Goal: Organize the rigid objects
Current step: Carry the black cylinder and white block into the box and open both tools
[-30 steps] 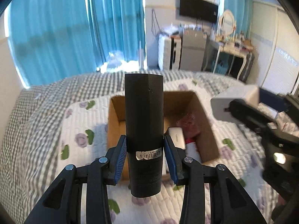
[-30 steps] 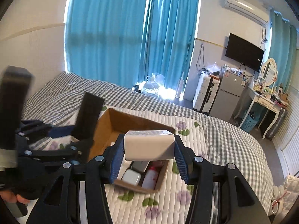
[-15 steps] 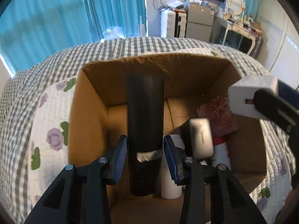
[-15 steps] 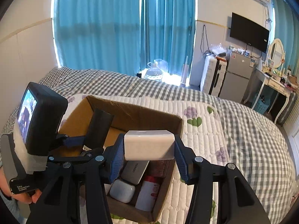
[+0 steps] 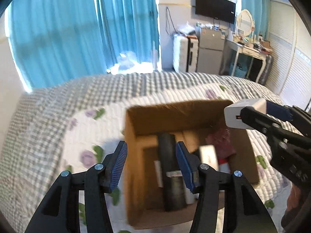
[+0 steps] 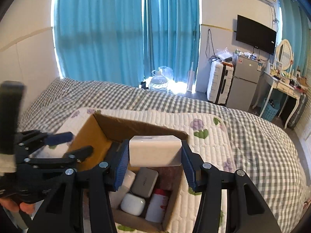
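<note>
A brown cardboard box (image 5: 134, 136) stands open on the bed. A black cylinder (image 5: 172, 172) lies inside it at the left. My left gripper (image 5: 151, 165) is open and empty above the box's left wall. My right gripper (image 6: 154, 163) is shut on a white rectangular box (image 6: 155, 151) and holds it above the cardboard box (image 6: 93, 136); the white box also shows in the left wrist view (image 5: 243, 114). Inside lie a grey case (image 6: 144, 181), a white earbud case (image 6: 133, 203), a white bottle with a red label (image 6: 157, 203) and a dark red pouch (image 5: 220, 137).
The box rests on a white flowered quilt (image 6: 210, 147) over a grey checked bedspread (image 6: 262, 139). Blue curtains (image 6: 126, 33), a white suitcase (image 6: 218, 81), a small fridge (image 6: 245, 81) and a dressing table (image 6: 281, 85) stand beyond the bed.
My left gripper has opened and let go of the black cylinder, which now lies in the box, and has pulled back up and left. The right gripper still holds the white box.
</note>
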